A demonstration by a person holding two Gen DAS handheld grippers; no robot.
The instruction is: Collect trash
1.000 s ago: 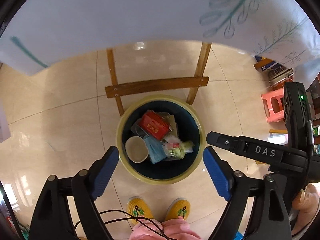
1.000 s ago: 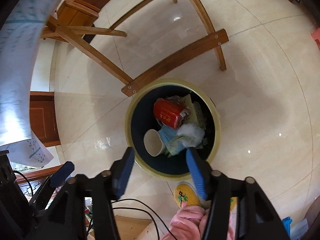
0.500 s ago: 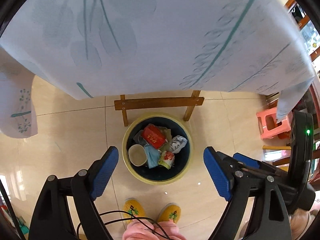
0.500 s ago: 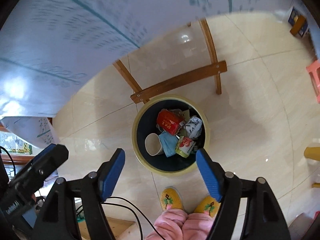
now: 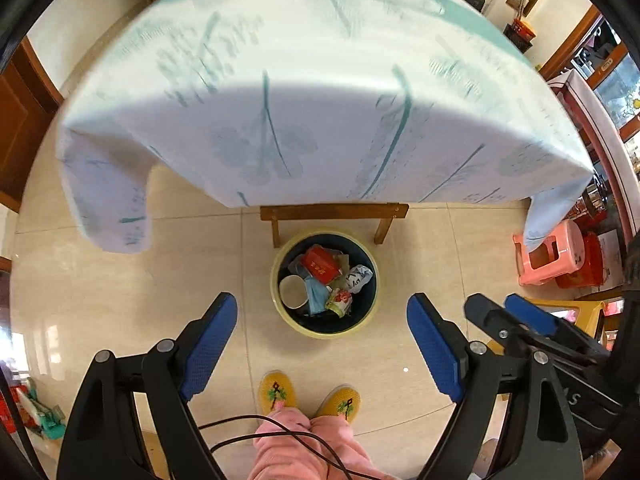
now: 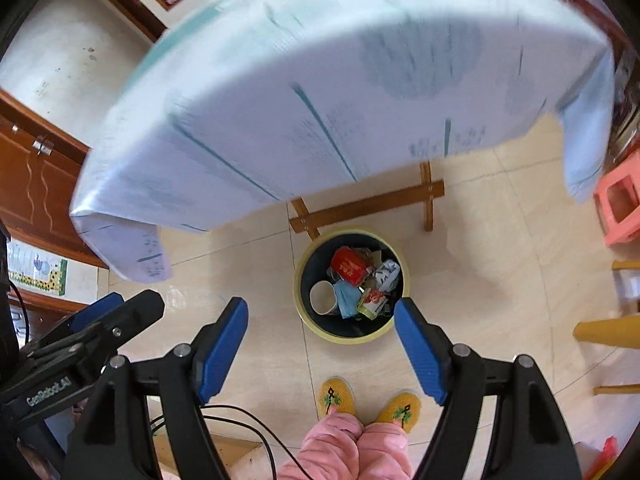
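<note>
A round bin with a yellow rim (image 5: pixel 325 334) (image 6: pixel 352 338) stands on the tiled floor far below both grippers. In it lie a red box (image 5: pixel 320 266) (image 6: pixel 348 266), a paper cup (image 5: pixel 292 292), a blue face mask (image 5: pixel 318 294), a crumpled white paper (image 5: pixel 358 278) (image 6: pixel 386 274) and a colourful wrapper (image 5: pixel 340 300). My left gripper (image 5: pixel 320 304) points steeply down, open, with nothing between its blue pads. My right gripper (image 6: pixel 320 306) is open and empty too, high above the bin. Each gripper shows at the edge of the other's view.
A table under a pale blue patterned cloth (image 5: pixel 320 100) (image 6: pixel 340 80) fills the upper half, its wooden crossbar (image 5: pixel 334 212) just behind the bin. A pink stool (image 5: pixel 548 252) stands right. The person's yellow slippers (image 5: pixel 276 392) and pink trousers are below me.
Both grippers have risen well away from the bin, which now looks smaller. The table top has come into view. The right jaws have spread wider; the left jaws are unchanged.
</note>
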